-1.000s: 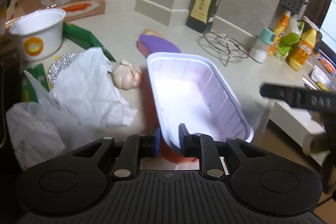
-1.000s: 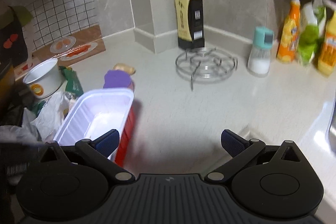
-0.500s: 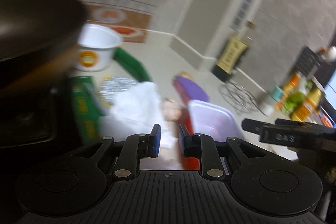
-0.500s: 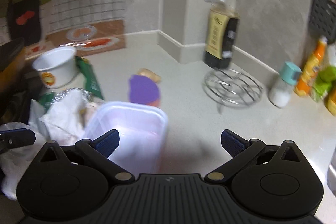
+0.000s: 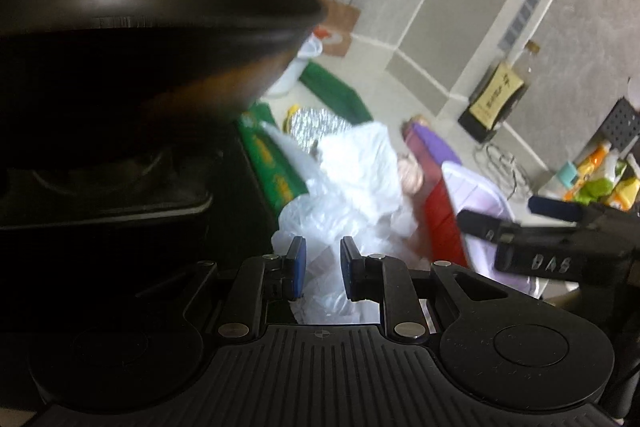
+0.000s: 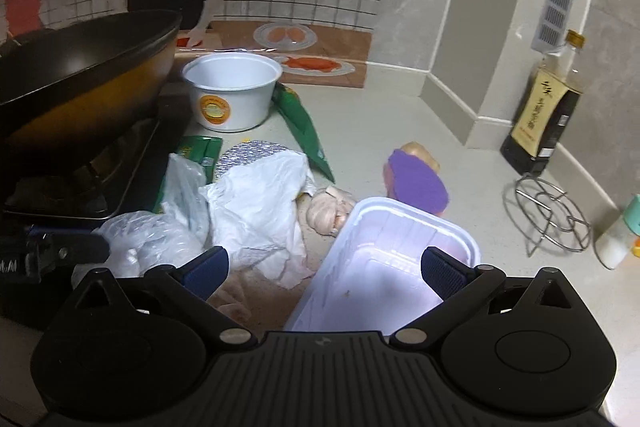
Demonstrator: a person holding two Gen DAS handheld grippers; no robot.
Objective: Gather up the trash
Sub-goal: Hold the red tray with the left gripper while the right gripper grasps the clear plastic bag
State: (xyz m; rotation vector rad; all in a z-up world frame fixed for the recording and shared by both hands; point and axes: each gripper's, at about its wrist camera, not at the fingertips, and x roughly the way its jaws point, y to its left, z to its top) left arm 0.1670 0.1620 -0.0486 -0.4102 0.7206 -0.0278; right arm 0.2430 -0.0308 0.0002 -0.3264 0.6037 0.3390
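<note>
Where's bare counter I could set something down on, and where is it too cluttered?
Free: the counter between the green packet, the wall corner and the soy sauce bottle, and the strip between the white tray and the wire trivet. Crowded: beside the wok, where the plastic bag, crumpled paper, foil lid and garlic pile up.

left hand-held gripper point(image 5: 322, 267) narrowly parted, right hand-held gripper point(image 6: 325, 267) wide apart
</note>
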